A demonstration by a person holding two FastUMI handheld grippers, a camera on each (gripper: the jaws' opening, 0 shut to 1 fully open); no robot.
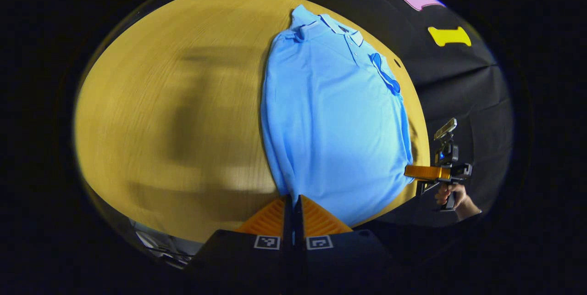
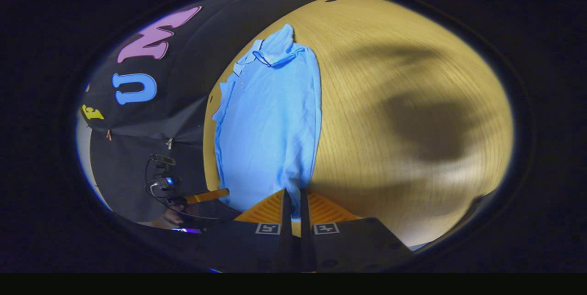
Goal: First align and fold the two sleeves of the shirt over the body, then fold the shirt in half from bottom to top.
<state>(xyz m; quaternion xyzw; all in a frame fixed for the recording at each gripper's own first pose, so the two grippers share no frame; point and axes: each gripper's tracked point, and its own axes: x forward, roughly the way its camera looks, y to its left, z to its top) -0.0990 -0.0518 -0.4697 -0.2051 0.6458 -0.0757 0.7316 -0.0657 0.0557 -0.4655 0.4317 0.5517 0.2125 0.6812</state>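
Blue polo shirt (image 1: 335,120) on wooden table (image 1: 174,102), left gripper (image 1: 293,201) and right gripper (image 2: 293,194) pinching hem

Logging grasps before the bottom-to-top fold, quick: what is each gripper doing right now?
Left gripper: fingers shut on the shirt hem corner.
Right gripper: fingers shut on the shirt's other hem corner.

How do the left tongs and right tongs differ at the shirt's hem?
The right tongs show shirt cloth in the slit between their fingers; the left tongs show a dark, near-closed slit with cloth only meeting the tips, grip unconfirmed. The left tongs sit at one hem corner, the right tongs at the opposite corner. Shared: both at the hem end, pointing toward the collar.
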